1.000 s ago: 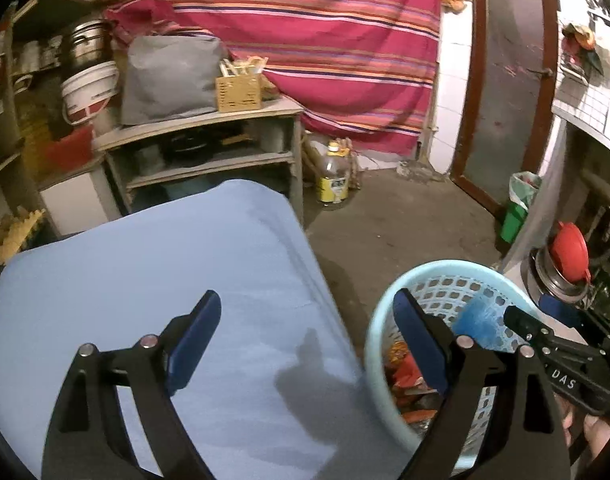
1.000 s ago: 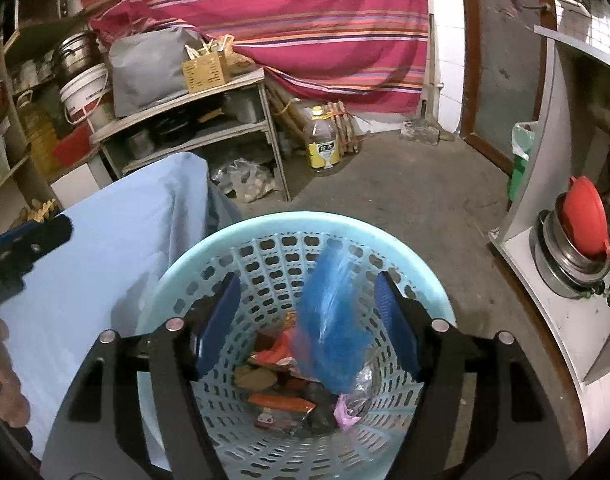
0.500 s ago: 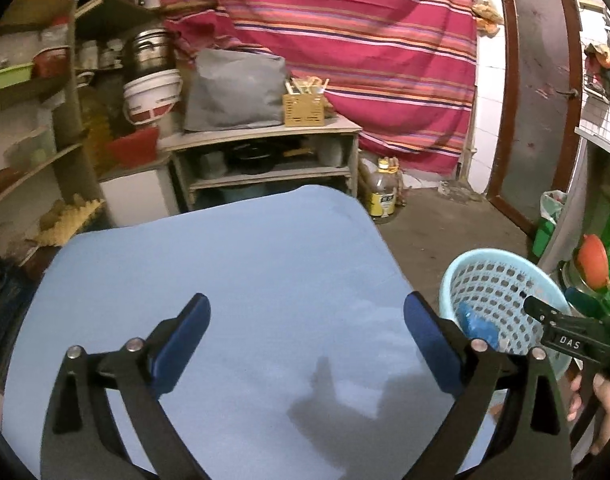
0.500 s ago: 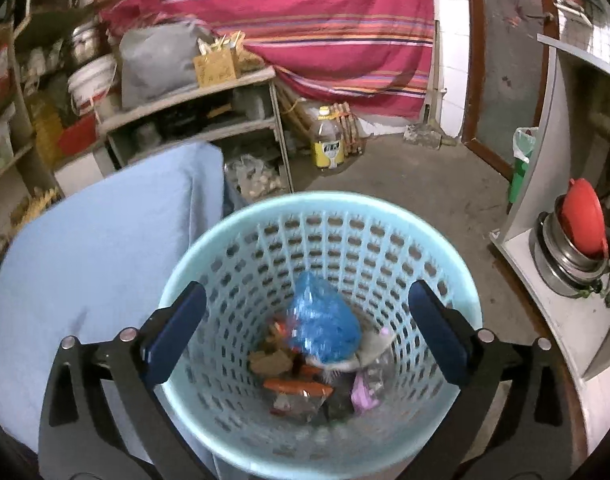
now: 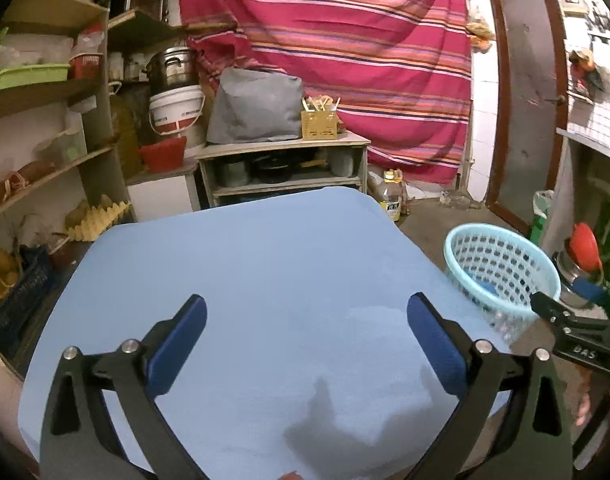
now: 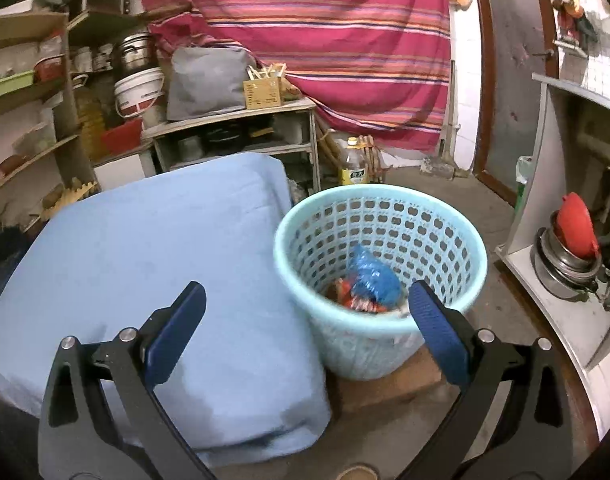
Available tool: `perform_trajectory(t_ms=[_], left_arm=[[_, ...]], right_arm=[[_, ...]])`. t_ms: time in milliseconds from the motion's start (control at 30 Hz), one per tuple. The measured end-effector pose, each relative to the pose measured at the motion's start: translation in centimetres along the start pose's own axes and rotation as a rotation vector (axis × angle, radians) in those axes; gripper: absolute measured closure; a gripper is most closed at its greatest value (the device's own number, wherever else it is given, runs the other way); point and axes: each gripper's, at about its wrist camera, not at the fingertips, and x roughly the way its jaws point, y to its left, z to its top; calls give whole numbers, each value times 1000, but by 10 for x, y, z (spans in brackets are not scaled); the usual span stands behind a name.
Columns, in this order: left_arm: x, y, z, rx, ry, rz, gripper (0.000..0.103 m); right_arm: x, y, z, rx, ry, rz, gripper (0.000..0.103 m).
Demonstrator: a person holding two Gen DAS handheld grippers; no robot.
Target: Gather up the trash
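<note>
A light blue perforated basket (image 6: 461,240) stands on the floor right of the table and holds a blue plastic bag (image 6: 371,278) on top of red and orange wrappers (image 6: 355,300). My right gripper (image 6: 305,320) is open and empty, pulled back above the basket's near left side. My left gripper (image 5: 305,332) is open and empty over the table's blue cloth (image 5: 265,280). The basket (image 5: 501,264) shows at the right of the left wrist view, with the right gripper's body (image 5: 577,332) beside it.
The blue-covered table (image 6: 145,248) fills the left side. A low shelf unit (image 5: 285,168) with a grey bag and wooden box stands behind it. An oil bottle (image 6: 355,168) sits on the floor. A counter with steel pots and a red lid (image 6: 577,236) stands at right.
The right gripper opened and let the blue bag drop into the basket, then drew back and left. The left gripper swung left and rose, from the basket's edge to over the table.
</note>
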Motion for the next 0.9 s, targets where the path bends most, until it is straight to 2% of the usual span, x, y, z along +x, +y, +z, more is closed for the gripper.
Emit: perform_trajectory(t_ms=[133, 233, 433, 567, 800, 900], left_arm=[[-9, 6, -19, 6, 0, -30, 5], [-17, 7, -33, 38, -22, -36, 4], [-21, 17, -53, -8, -36, -46, 4], [-23, 21, -60, -13, -39, -9, 4], [-18, 24, -73, -14, -21, 14, 4], [-16, 23, -75, 2, -20, 18, 4]], right_arm=[[-29, 15, -15, 15, -31, -46, 4], [-42, 25, -23, 40, -45, -29, 4], [-54, 57, -42, -59, -114, -72, 4], [-56, 64, -50, -61, -112, -42, 4], [-54, 67, -63, -34, -84, 22, 4], [-52, 66, -64, -20, -81, 22, 4]])
